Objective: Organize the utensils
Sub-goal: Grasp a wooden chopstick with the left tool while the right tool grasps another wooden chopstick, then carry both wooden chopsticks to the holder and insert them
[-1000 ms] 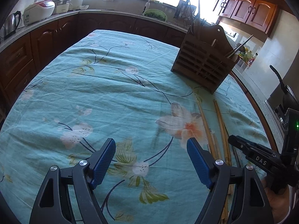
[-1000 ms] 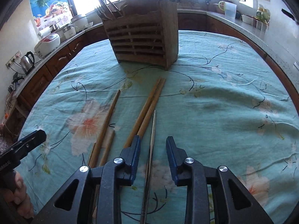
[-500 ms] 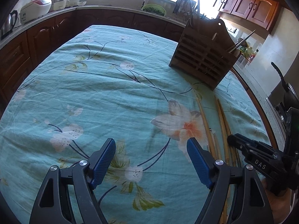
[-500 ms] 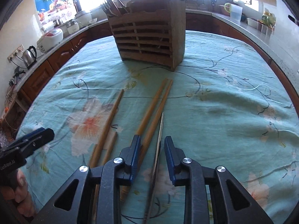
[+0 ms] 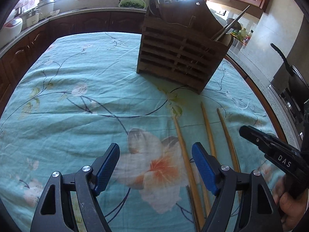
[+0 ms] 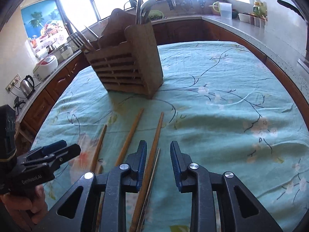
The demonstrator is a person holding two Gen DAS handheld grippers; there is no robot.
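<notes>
While the left hand-held gripper tilts down agape, the right hand-held gripper loosely straddles chopsticks.

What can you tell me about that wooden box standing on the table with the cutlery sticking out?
The wooden utensil holder is a brown, worn-looking caddy with a slatted front and a taller, curved back panel. It stands upright on the teal floral tablecloth, beyond the loose chopsticks and touching none of them. Metal utensils poke from its top compartments. Neither gripper touches it.
</notes>
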